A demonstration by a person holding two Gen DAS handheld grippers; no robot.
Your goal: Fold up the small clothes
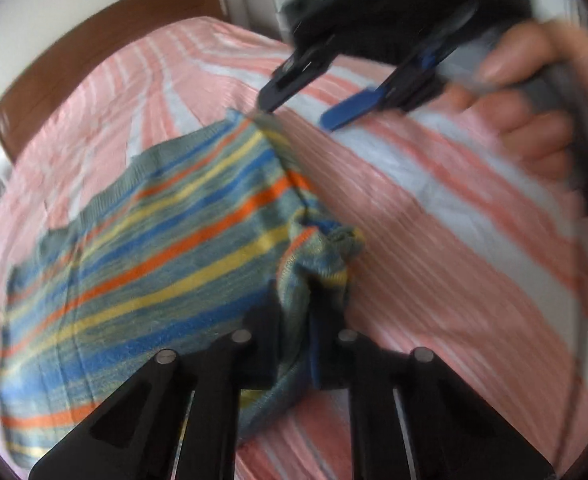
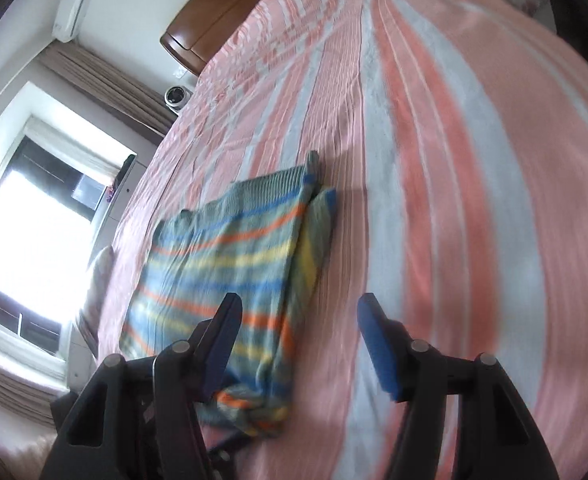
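Striped knit garment [image 1: 141,248] lying partly folded on the pink-and-white striped bed cover [image 1: 434,240], toward its left side. The left tongs [image 1: 294,320] are clamped on a bunched near-right corner of the knit. The right tongs [image 1: 306,108], held in a hand [image 1: 534,120], stand with jaws apart and empty, tips just beside the far right corner. Risks, as judged: with only one corner pinched, a pull would drag the layers askew; the thick bunch may slip from the pads; the right tongs, closing low, could catch the bed cover together with the knit.
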